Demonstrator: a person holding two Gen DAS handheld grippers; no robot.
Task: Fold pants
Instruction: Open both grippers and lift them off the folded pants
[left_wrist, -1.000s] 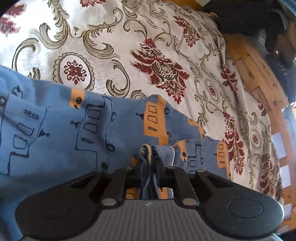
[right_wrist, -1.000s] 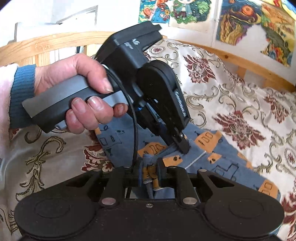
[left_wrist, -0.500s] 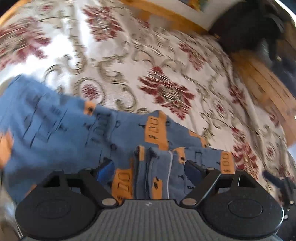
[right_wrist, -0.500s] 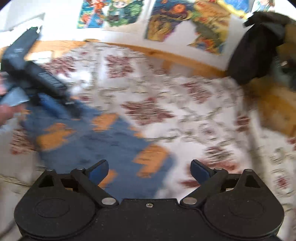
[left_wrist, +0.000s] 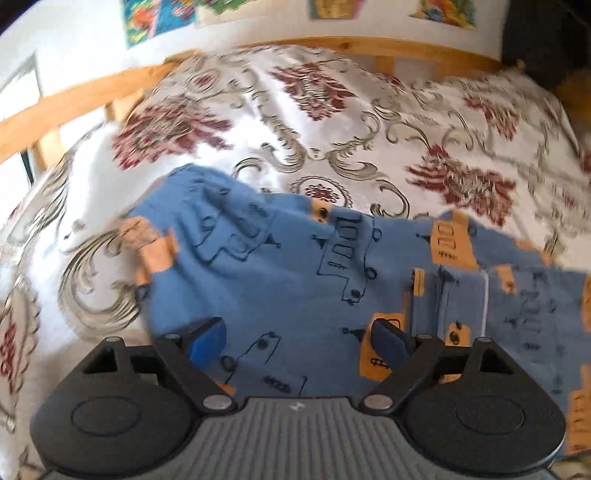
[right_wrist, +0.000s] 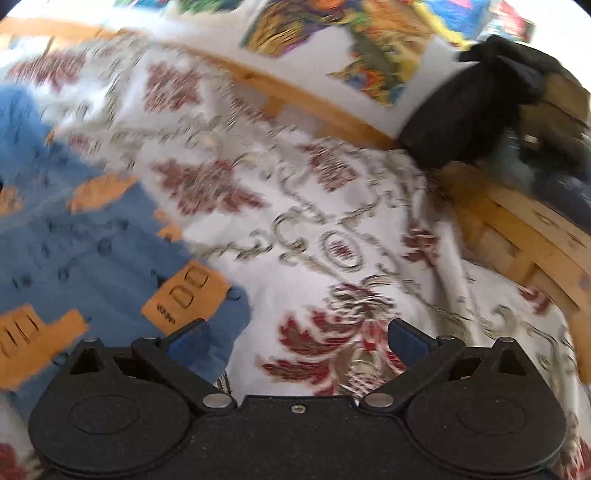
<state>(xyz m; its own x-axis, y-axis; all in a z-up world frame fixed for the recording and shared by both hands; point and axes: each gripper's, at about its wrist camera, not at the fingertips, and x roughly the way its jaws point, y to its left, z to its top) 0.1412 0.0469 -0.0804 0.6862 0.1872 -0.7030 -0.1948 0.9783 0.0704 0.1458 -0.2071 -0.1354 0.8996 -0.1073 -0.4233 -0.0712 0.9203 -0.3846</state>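
1. Presently my landmark is the pants (left_wrist: 295, 288) — blue cloth with orange patches and dark line drawings, lying flat on the patterned bedspread (left_wrist: 369, 140).
2. Left gripper (left_wrist: 299, 341): I read its jaws as spread wide, nothing between them; it sits directly over the pants, blue pads (left_wrist: 207, 339) showing at each side.
3. Right gripper (right_wrist: 295, 339): jaws likewise wide and empty — positioned off the pants' edge, mostly over bare bedspread, with the pants (right_wrist: 74, 240) at its left.
4. Wooden bed frame (left_wrist: 369, 46): beyond the pants, along the far side of the bedspread.
5. Dark bundle (right_wrist: 476, 99): well apart from the pants, on the frame corner; blurred, unidentifiable.
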